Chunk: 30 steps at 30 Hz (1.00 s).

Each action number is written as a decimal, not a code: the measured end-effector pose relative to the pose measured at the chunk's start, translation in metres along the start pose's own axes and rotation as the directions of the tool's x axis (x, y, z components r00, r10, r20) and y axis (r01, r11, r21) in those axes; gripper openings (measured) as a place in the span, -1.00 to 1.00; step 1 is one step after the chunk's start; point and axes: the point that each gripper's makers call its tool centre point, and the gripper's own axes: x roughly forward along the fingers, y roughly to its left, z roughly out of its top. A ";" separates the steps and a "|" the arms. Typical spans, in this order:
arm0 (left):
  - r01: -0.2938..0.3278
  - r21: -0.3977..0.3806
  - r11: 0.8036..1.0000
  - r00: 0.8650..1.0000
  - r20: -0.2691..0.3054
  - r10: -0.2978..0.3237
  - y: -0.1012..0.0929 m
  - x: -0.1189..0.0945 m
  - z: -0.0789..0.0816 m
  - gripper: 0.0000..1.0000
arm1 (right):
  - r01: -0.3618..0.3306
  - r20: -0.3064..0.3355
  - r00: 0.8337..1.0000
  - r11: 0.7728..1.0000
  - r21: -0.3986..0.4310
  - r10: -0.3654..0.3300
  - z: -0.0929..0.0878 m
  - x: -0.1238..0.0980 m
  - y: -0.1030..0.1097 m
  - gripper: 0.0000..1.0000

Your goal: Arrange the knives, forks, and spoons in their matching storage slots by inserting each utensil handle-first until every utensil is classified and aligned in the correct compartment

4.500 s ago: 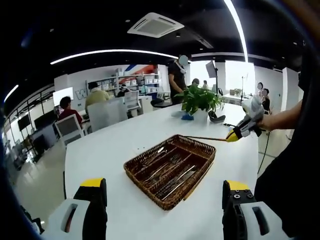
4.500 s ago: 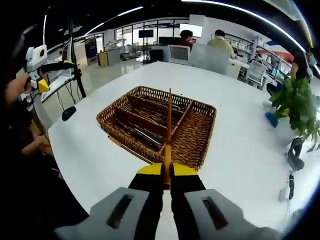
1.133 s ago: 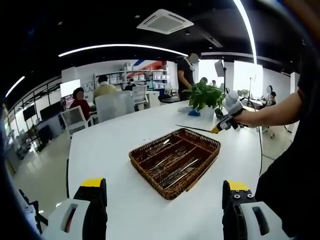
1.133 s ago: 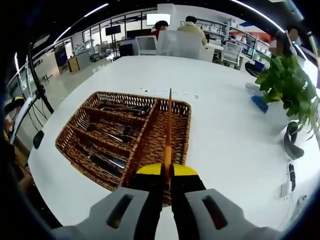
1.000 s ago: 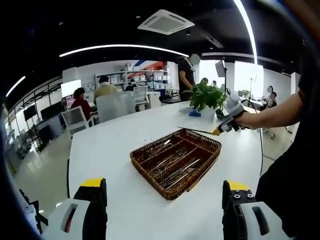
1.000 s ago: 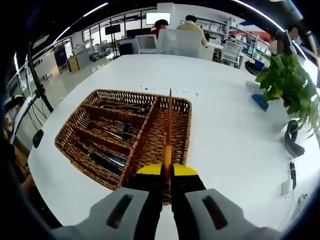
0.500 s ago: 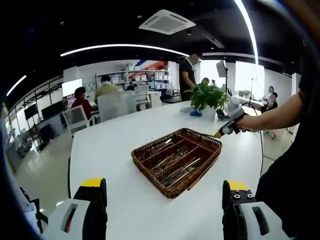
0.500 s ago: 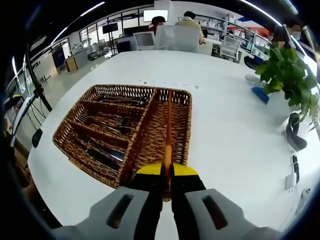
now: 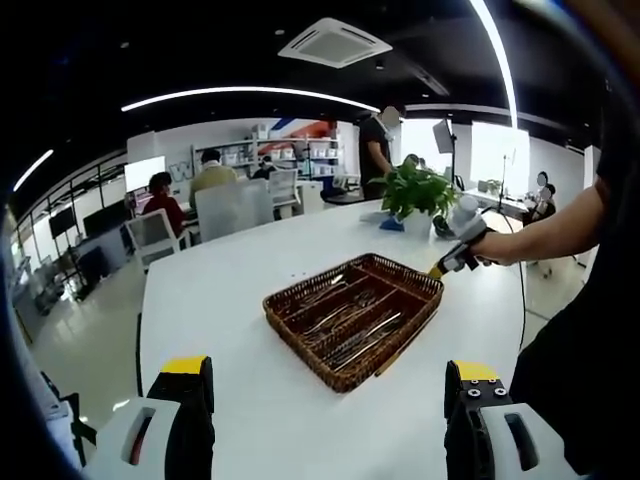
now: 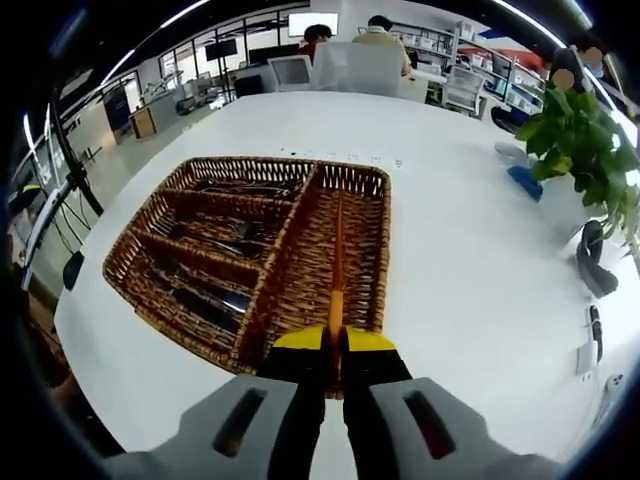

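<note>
**Long utensil held over the basket's long compartment**

The white table (image 10: 480,270) carried a brown wicker basket (image 10: 372,262), which sat toward its middle; three short compartments with metal cutlery (image 10: 205,300) ran crosswise on one side and one long compartment ran along the other. A potted plant (image 10: 585,140) stood near the table's far edge. My right gripper (image 10: 334,345) was clenched on a thin brown utensil (image 10: 337,250) with an orange band near my jaws; I could not tell its type. Its long axis ran straight ahead of me, lengthwise over the long compartment, tip toward the basket's far wall. My left gripper (image 9: 320,385) hung slack, jaws wide apart, near the table's near edge.
</note>
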 end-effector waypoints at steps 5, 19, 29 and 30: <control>-0.003 -0.003 1.000 1.000 0.000 0.003 0.002 -0.001 -0.001 1.00 | -0.008 -0.021 1.000 1.000 0.030 0.009 -0.005 0.007 0.000 -0.96; -0.012 -0.017 1.000 1.000 -0.006 0.011 0.009 -0.003 -0.008 1.00 | -0.024 -0.086 0.996 0.998 0.061 0.029 -0.015 0.019 0.005 -0.96; -0.010 -0.018 1.000 1.000 -0.009 0.009 0.008 -0.001 -0.008 1.00 | -0.038 -0.136 0.990 0.997 0.074 0.048 -0.022 0.027 0.009 -0.95; -0.011 -0.018 1.000 1.000 -0.009 0.010 0.008 -0.002 -0.008 1.00 | -0.038 -0.140 0.989 0.997 0.072 0.048 -0.023 0.028 0.009 -0.95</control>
